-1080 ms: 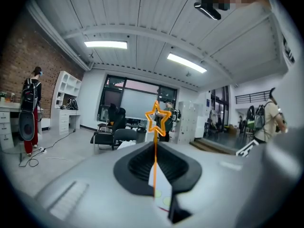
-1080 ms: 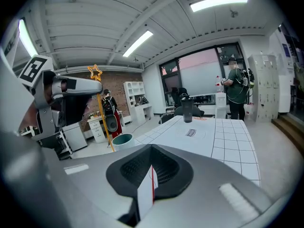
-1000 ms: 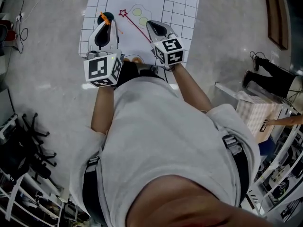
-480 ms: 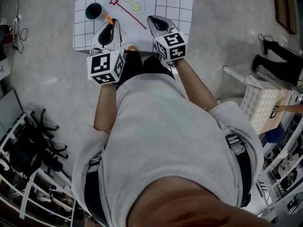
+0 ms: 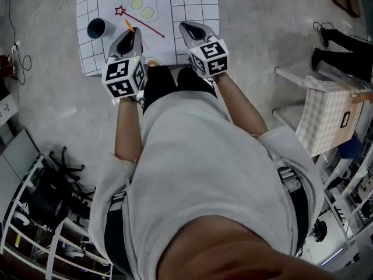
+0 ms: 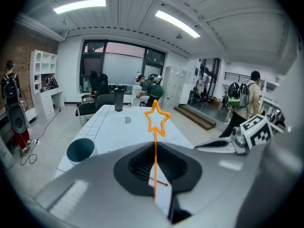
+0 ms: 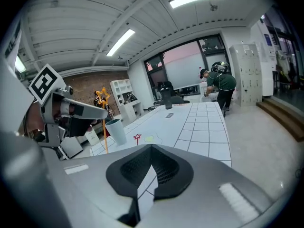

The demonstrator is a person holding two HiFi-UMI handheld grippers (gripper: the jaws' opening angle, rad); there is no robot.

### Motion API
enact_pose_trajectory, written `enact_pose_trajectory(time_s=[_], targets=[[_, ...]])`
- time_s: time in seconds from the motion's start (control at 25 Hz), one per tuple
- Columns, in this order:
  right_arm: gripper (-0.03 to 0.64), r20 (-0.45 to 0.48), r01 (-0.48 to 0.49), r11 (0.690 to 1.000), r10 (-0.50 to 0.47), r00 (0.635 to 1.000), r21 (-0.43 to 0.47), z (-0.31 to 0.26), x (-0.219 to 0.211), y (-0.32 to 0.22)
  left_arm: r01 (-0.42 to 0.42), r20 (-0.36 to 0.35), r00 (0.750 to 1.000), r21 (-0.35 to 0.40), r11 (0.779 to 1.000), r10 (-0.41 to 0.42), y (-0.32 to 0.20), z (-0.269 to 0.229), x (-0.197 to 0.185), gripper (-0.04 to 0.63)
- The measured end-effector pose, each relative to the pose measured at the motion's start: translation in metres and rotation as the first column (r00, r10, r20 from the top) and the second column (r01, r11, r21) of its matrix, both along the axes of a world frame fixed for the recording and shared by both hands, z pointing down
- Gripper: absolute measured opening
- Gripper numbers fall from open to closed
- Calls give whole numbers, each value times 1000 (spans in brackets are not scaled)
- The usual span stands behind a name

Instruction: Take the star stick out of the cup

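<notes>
My left gripper (image 5: 132, 34) is shut on the thin stem of an orange star stick (image 5: 128, 25). In the left gripper view the orange star stick (image 6: 156, 118) stands upright out of the shut left gripper (image 6: 155, 151), its open star at the top. The teal cup (image 5: 96, 27) stands on the white grid mat (image 5: 192, 2), to the left of the stick and apart from it; the teal cup (image 6: 80, 149) looks empty. My right gripper (image 5: 186, 27) hangs shut over the mat's near edge; the right gripper (image 7: 151, 149) holds nothing.
A red star with a long stem (image 5: 140, 23) lies flat on the mat beside two yellow-green circles (image 5: 143, 8). A dark cup (image 6: 118, 101) stands at the table's far end. Chairs and people fill the room behind. Floor surrounds the table.
The left gripper has drawn the orange star stick from the cup's rim out to the right and lower; the cup now stands apart on the left. Both grippers have come toward the table's near edge.
</notes>
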State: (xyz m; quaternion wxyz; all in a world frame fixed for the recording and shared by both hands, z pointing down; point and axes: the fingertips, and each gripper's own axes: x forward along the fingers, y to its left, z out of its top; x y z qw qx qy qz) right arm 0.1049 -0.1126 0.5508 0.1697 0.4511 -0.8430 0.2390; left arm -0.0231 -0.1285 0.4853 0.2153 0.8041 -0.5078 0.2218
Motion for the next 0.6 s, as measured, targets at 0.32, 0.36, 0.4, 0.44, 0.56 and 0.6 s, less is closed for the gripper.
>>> enact_pose_trajectory(time_s=[0.32, 0.36, 0.4, 0.44, 0.56, 0.6], targets=[[0, -1, -30, 999, 30, 1000, -22, 4, 15, -9, 24, 3, 1000, -36, 999, -24, -18, 30, 4, 8], [0, -5, -36, 999, 36, 999, -25, 4, 15, -12, 20, -3, 1000, -36, 999, -20, -22, 33, 3, 8], [0, -12, -43, 999, 43, 999, -29, 5, 14, -16, 14, -10, 1000, -40, 999, -15, -27, 37, 3, 8], [0, -18, -49, 998, 49, 999, -31, 5, 13, -21, 8, -17, 1000, -48, 999, -9, -33, 42, 2, 8], [0, -32, -61, 997, 60, 998, -36, 4, 5, -35, -6, -32, 999, -95, 995, 3, -50, 62, -3, 5], [0, -37, -62, 997, 60, 997, -37, 3, 2, -39, -10, -34, 999, -108, 994, 7, -55, 68, -5, 5]])
